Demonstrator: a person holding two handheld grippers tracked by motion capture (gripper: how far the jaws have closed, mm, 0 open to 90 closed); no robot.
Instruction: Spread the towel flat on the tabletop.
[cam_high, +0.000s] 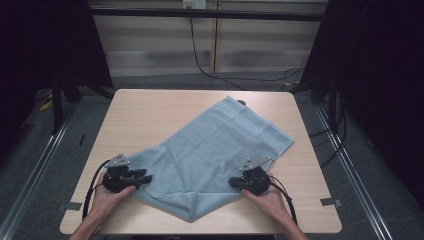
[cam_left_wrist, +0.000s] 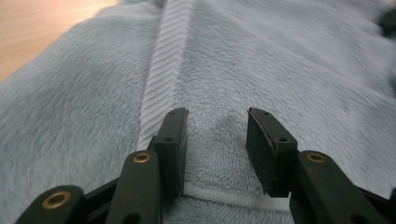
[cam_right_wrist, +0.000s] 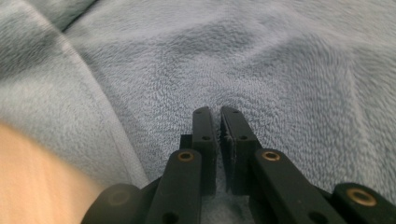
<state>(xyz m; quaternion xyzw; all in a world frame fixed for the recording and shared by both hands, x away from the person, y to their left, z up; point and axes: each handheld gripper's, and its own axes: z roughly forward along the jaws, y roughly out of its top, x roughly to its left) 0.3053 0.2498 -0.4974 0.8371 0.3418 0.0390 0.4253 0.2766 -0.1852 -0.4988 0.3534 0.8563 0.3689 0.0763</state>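
Lying diagonally across the light wooden table (cam_high: 145, 115), a pale blue terry towel (cam_high: 215, 150) meets both tools: the left gripper (cam_left_wrist: 217, 140) gapes over its hem, the right gripper (cam_right_wrist: 219, 140) pinches its pile.

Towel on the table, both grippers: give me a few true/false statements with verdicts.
1. The light blue towel lies spread on the wooden table. True.
2. The left gripper is clamped shut. False: its jaws stand apart over the towel's hem.
3. The right gripper has its jaws nearly together on towel fabric. True.
4. The towel is neatly folded into a square. False: it lies open, diagonal, with a near edge turned over.
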